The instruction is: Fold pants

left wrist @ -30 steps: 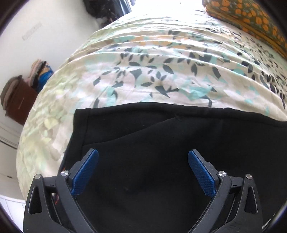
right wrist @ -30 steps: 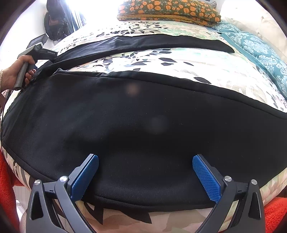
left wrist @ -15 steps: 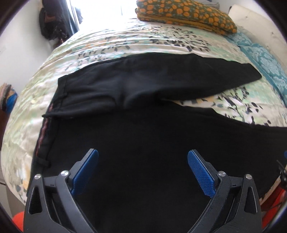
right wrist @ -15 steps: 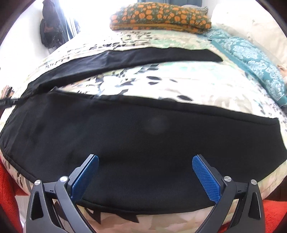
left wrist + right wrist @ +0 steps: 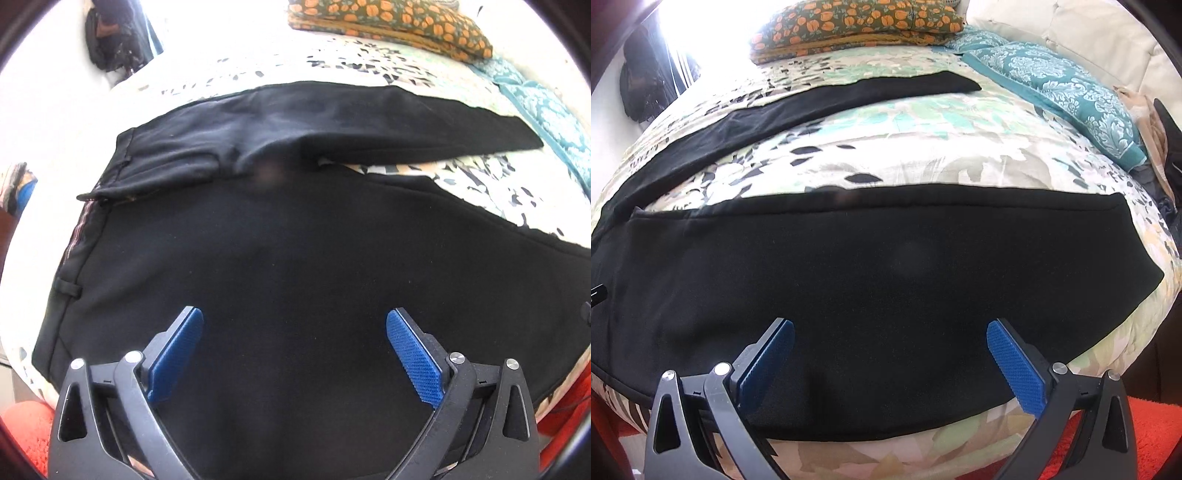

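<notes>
Black pants (image 5: 295,251) lie spread flat on the bed, waistband (image 5: 74,240) at the left, legs splayed apart toward the right. The far leg (image 5: 369,125) runs to the right; the near leg (image 5: 886,280) crosses the right wrist view, its hem (image 5: 1141,243) at the right. My left gripper (image 5: 294,328) is open and empty above the seat and thigh area near the waistband. My right gripper (image 5: 890,339) is open and empty above the lower near leg, by the bed's front edge.
A leaf-print bedspread (image 5: 886,147) covers the bed. An orange floral pillow (image 5: 849,22) lies at the back, teal pillows (image 5: 1052,81) at the right. A red rug (image 5: 1145,435) lies below the front edge. A dark bag (image 5: 110,40) hangs at the back left.
The left gripper has swung from the waistband corner to face the whole pants and pulled back. The right gripper has shifted right along the near leg, bringing its hem into view.
</notes>
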`<control>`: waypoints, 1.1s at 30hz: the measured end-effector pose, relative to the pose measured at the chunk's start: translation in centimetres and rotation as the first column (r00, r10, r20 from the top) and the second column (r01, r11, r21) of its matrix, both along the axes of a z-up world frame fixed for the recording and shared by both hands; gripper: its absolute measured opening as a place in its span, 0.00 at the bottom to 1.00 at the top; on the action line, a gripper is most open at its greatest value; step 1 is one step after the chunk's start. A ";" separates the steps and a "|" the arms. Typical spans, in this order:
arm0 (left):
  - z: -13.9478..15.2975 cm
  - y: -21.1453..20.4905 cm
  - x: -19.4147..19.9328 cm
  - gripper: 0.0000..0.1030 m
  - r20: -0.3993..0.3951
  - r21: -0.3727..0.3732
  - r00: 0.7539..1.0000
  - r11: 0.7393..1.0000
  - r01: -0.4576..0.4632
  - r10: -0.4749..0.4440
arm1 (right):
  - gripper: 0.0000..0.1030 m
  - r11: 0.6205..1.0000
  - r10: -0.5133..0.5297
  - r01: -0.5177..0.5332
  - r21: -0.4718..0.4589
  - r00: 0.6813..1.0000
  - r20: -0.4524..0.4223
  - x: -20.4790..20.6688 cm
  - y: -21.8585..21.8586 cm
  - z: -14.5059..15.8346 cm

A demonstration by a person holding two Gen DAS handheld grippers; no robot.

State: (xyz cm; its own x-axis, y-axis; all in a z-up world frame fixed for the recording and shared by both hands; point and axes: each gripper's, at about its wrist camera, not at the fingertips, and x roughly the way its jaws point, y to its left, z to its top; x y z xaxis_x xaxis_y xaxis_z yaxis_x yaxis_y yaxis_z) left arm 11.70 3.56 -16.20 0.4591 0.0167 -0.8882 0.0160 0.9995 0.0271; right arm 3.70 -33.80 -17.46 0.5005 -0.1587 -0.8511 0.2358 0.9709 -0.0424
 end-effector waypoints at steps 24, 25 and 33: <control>2.2 -2.4 2.9 0.98 0.022 -0.021 0.999 0.999 0.029 -0.029 | 1.00 0.981 -0.180 0.180 0.065 0.984 -0.011 0.1 -4.5 -0.2; 3.0 -2.8 4.0 0.98 0.040 -0.029 0.999 0.999 0.034 -0.033 | 1.00 0.982 -0.174 0.174 0.074 0.985 -0.005 0.1 -4.3 -0.1; 6.8 -9.8 15.9 0.98 0.160 0.047 0.980 0.993 0.110 -0.116 | 1.00 0.982 -0.114 0.113 0.150 0.994 -0.003 1.4 -3.1 0.2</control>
State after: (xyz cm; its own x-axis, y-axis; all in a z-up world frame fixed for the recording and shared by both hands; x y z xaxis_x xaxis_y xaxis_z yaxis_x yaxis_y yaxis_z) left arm 27.65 -6.22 -9.41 0.5980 -0.0110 -0.8014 0.1210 0.9897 0.0767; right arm 5.05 -36.85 -17.25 0.4915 -0.0858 -0.8667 0.3445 0.9331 0.1029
